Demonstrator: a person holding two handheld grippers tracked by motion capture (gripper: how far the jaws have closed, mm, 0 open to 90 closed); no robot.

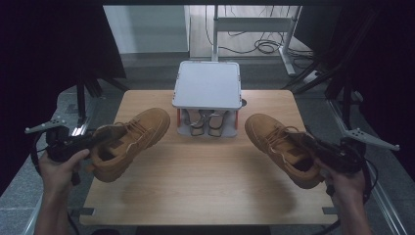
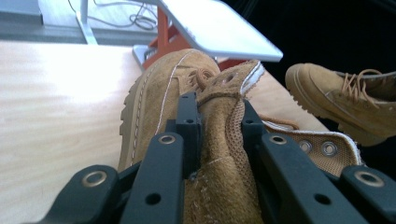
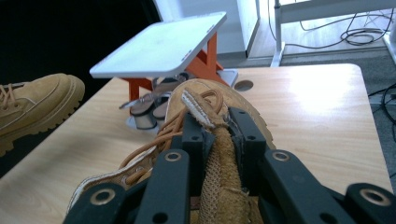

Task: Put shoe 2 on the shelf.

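A person is holding a tan suede work boot in each gripper above a light wooden table [image 1: 205, 186], and both boots are pointing toward the small two-tier shoe rack [image 1: 207, 84] at the far middle of the tabletop. The left gripper [image 1: 100, 137] is pinching the left boot [image 1: 128, 142] by its tongue and collar; in the left gripper view the jaws are pressing in on the folded suede from both sides, with the toe [image 2: 154, 88] aiming at the rack's orange frame. The right gripper [image 1: 301, 139] is clamping the right boot [image 1: 284, 147] the same way, its jaws closing on the tongue just behind the laces [image 3: 159, 135]. Both boots are looking lifted, the left one tilting with its shadow falling on the wood below it, though whether the right sole is brushing the table is hard to tell. The rack's lower shelf is already holding a pair of grey sandals [image 1: 205, 122], while its white top shelf [image 1: 208, 81] is lying bare, so the boots are probably heading for that top surface. To do this well, the person should be keeping each pinch firm, since soft suede can slip, raising the toes high enough to pass over the shelf's near edge, and bringing the boots in side by side without knocking the light rack or bumping them together.
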